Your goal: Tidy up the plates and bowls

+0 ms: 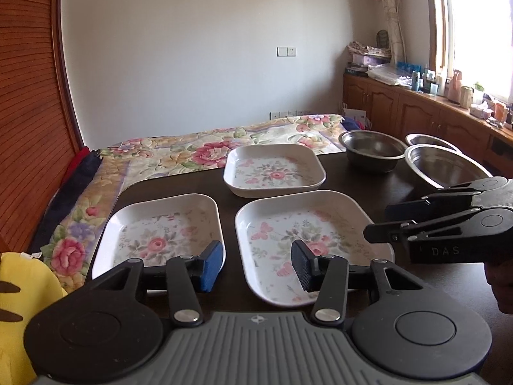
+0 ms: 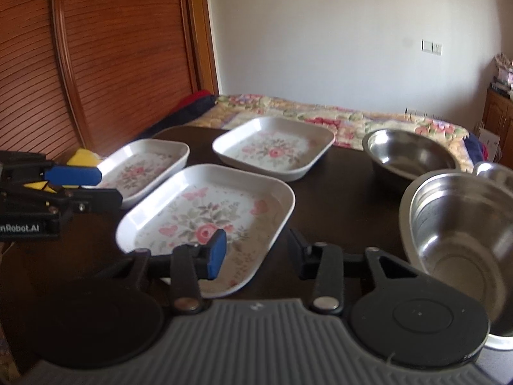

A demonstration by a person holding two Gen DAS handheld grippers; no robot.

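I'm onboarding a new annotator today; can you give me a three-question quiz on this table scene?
1. How many white floral rectangular plates sit on the dark table?
2. True or false: the left gripper is clamped on a plate.
3. The stainless steel bowls lie toward which side of the table? A) the robot's left B) the robot's right

Key: 1) three; 2) false, both it and the right gripper are open and hold nothing; 3) B

A floral quilt [image 1: 205, 147] lies beyond the dark table [image 1: 362, 189]. Slatted wooden doors [image 2: 105, 57] stand left; cluttered cabinets [image 1: 413, 109] line the window [image 1: 474, 25].
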